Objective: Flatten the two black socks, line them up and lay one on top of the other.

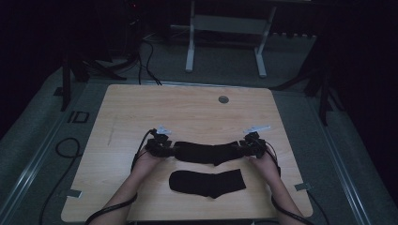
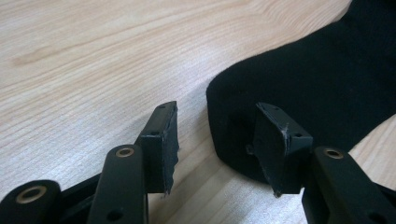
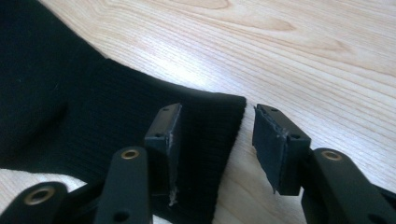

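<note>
Two black socks lie flat on the wooden table (image 1: 141,112). The far sock (image 1: 206,152) stretches sideways between my two grippers; the near sock (image 1: 206,183) lies just in front of it. My left gripper (image 1: 170,150) is open at the far sock's left end: in the left gripper view (image 2: 217,112) the rounded toe of the sock (image 2: 317,79) reaches in between the jaws, under the right jaw. My right gripper (image 1: 240,149) is open at the right end: its jaws (image 3: 215,109) straddle the ribbed cuff edge (image 3: 205,140), left jaw over the fabric, right jaw over bare wood.
A small grey round grommet (image 1: 223,99) sits in the tabletop near its far edge. A white desk frame (image 1: 225,42) and black cables (image 1: 145,61) lie on the floor beyond the table. Cables trail from both grippers past the forearms.
</note>
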`<state>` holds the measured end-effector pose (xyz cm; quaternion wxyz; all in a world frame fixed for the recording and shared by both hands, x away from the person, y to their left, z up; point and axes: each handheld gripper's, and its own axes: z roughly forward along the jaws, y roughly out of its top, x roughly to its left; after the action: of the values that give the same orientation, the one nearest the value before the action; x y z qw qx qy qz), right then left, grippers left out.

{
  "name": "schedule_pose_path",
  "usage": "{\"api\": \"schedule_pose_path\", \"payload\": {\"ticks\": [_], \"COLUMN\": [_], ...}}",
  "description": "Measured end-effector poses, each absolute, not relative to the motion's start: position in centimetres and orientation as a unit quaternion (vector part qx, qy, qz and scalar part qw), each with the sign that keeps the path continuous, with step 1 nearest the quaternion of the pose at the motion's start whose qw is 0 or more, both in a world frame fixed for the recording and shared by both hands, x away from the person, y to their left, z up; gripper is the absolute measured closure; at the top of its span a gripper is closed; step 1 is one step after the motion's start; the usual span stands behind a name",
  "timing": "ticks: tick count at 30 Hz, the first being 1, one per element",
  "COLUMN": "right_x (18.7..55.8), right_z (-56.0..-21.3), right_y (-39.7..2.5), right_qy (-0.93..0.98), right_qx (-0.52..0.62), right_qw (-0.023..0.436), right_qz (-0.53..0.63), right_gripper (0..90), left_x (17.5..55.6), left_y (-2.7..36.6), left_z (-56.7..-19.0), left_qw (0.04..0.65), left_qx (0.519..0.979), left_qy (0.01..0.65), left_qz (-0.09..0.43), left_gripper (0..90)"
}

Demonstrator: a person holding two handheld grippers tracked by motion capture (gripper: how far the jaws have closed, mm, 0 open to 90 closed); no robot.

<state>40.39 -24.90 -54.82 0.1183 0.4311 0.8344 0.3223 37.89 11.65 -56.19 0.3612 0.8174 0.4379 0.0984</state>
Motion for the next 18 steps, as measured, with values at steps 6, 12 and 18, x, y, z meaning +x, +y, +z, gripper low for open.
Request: {"api": "schedule_pose_path", "payload": {"ticks": [6,12,18], "right_x": [40.0,39.7,39.6], "right_z": [-55.1,-55.1,-54.9], "right_y": [-24.2,-23.8,-23.4], "right_qy": [0.841,0.846,0.847], "right_qx": [0.425,0.417,0.415], "right_qw": [0.13,0.132,0.139], "right_qz": [0.307,0.306,0.303], "right_gripper": [69.1,82.1,84.2], "left_x": [37.9,37.7,37.7], "left_y": [11.2,10.6,10.4], "left_z": [-56.1,-56.0,-55.9], "left_qw": [0.35,0.341,0.341], "left_qx": [0.826,0.837,0.834], "left_qy": [0.427,0.413,0.416], "left_qz": [0.112,0.111,0.12], "left_gripper": [67.4,85.1,87.4]}}
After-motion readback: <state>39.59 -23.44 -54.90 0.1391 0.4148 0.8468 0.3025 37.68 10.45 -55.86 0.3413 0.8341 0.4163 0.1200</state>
